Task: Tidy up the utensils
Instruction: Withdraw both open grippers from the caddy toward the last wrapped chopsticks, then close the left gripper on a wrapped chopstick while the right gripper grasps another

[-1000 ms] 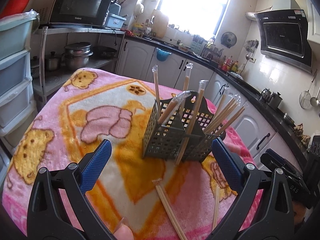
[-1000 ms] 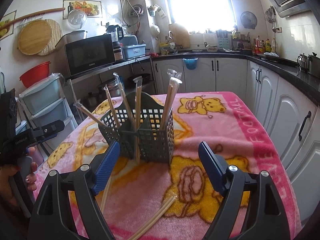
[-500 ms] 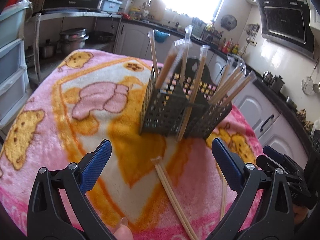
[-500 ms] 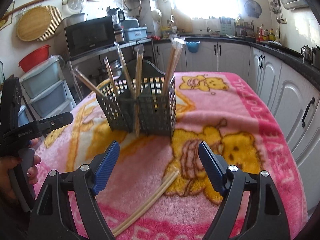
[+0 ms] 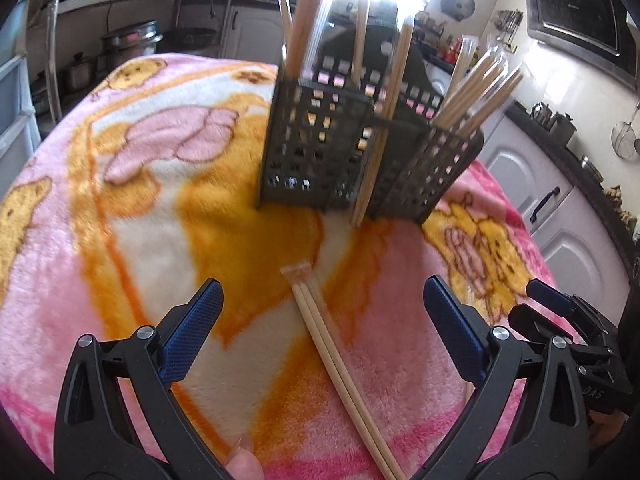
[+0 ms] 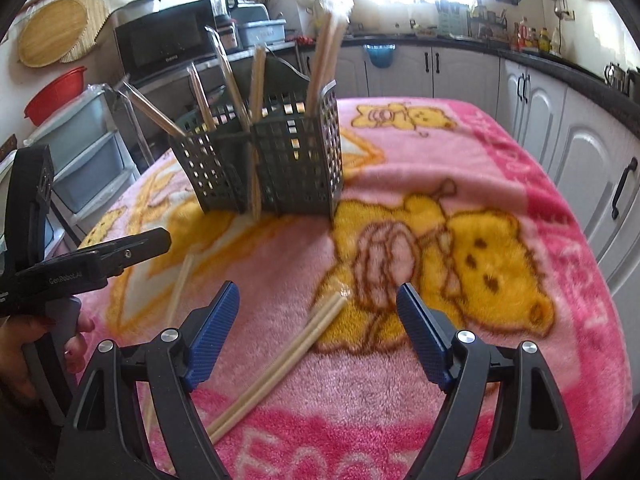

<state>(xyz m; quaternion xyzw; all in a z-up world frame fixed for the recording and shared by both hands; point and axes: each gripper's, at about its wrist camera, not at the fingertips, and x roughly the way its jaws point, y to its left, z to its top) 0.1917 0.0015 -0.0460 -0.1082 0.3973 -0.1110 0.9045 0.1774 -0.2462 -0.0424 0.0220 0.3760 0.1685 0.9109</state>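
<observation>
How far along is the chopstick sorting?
Done: several wrapped chopstick pairs stand in the dark perforated plastic caddy. In hand: nothing; left hand-held gripper and right hand-held gripper are open. Left: wrapped pairs on the pink blanket.

Fuzzy fleece blanket, perforated matt plastic caddy, wooden chopsticks

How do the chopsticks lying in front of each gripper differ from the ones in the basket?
The loose chopsticks lie flat on the blanket; the basket chopsticks stand leaning in the basket. The loose pairs lie apart; the basket ones fan out in several compartments. Both kinds are pale wooden sticks in clear wrappers.
</observation>
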